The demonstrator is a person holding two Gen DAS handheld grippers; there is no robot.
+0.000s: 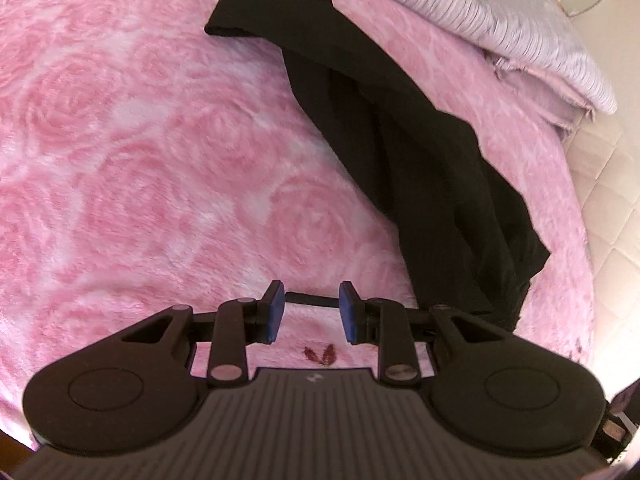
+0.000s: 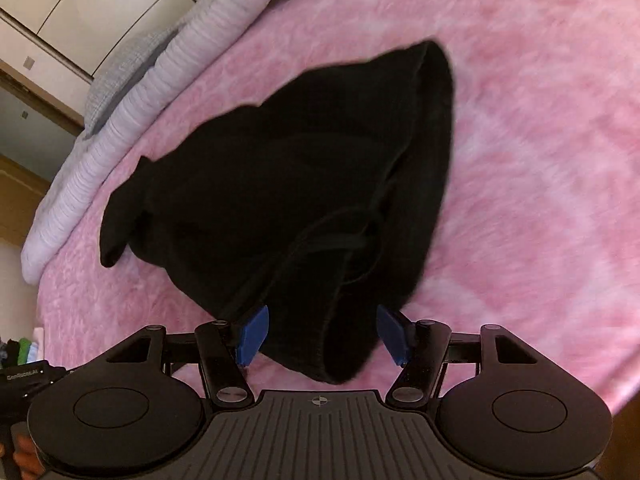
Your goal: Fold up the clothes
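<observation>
On a bed covered by a pink blanket with a rose pattern lies one black garment, loosely bunched and twisted into a long diagonal strip. In the left wrist view, the left claw hovers over bare blanket just beside the garment's near end; its blue pads stand partly apart with nothing between them, so it grips nothing. The garment runs from there up and away towards a striped pale quilt heaped along the bed's far edge. In the right wrist view, the right claw is released, its pads spread wide, and a thick rolled edge of the same garment sits in the gap without either pad pressing on it. A drawstring or seam shows faintly in the dark cloth. Judging by this, the folding has barely taken shape: the garment is rumpled, not flat or squared, and still needs spreading, smoothing and folding.
</observation>
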